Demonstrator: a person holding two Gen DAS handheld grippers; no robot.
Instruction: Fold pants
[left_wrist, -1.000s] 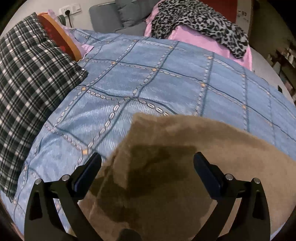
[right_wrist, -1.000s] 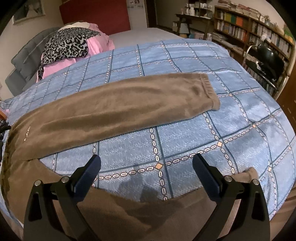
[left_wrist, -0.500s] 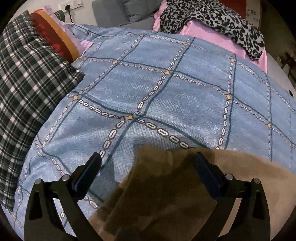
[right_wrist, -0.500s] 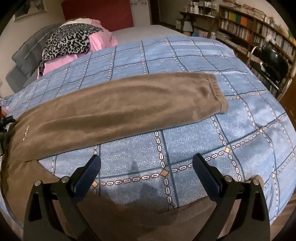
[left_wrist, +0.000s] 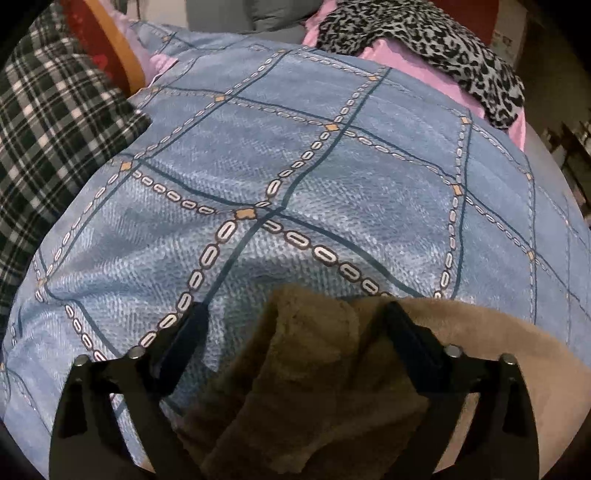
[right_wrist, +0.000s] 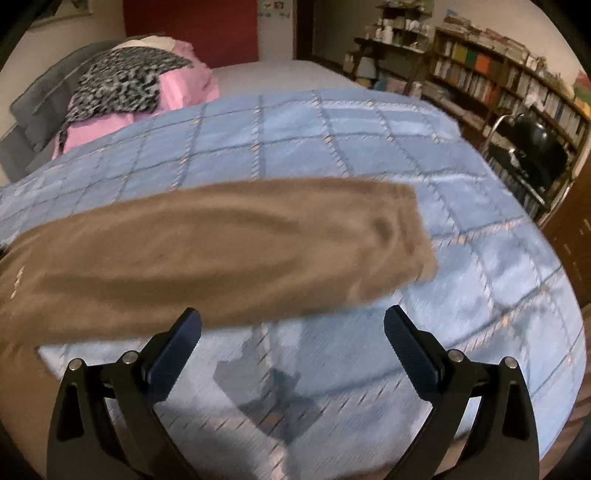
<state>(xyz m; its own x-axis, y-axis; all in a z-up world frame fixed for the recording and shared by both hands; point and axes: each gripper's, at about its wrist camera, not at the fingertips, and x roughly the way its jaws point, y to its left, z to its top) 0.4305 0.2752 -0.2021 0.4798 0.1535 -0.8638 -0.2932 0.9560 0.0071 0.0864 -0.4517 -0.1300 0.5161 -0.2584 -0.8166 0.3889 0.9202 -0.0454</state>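
Brown fleece pants lie on a blue patterned bedspread. In the left wrist view their waist corner (left_wrist: 314, 362) bunches up between the fingers of my left gripper (left_wrist: 293, 332), which is open just above it. In the right wrist view one long leg (right_wrist: 221, 251) stretches across the bed, its cuff at the right. My right gripper (right_wrist: 291, 332) is open and empty, over bare bedspread just in front of that leg. The view is motion-blurred.
A plaid pillow (left_wrist: 48, 140) lies at the left. A pink blanket with a leopard-print cloth (left_wrist: 424, 40) sits at the bed's far end, also in the right wrist view (right_wrist: 129, 85). Bookshelves (right_wrist: 498, 81) and a dark chair (right_wrist: 528, 147) stand right of the bed (right_wrist: 332, 140).
My left gripper has pulled back and dropped towards the waist corner, which now bunches between its fingers. My right gripper has moved forward towards the far leg; the near leg has left its view.
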